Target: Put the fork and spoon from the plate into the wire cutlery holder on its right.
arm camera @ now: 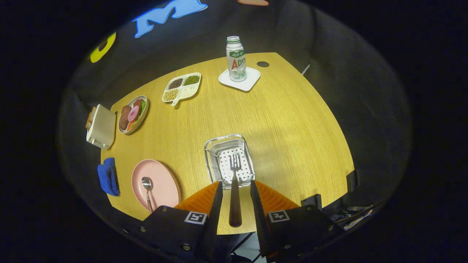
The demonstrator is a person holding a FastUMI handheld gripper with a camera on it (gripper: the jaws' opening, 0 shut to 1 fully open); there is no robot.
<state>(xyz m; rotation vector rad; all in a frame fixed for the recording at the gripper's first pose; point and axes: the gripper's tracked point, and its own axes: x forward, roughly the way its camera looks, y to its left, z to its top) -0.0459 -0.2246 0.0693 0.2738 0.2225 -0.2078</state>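
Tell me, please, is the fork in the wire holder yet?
Partly: the fork has its tines over the holder, its handle lying between the open jaws of the gripper.

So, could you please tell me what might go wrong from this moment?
1. The fork lies between the open gripper's fingers with gaps on both sides, its tines over the wire cutlery holder. Its handle seems to project out over the holder's near rim, so it might tip back out.
2. The spoon is on the pink plate, close to the table's near edge; a careless grab could shove plate or spoon off.
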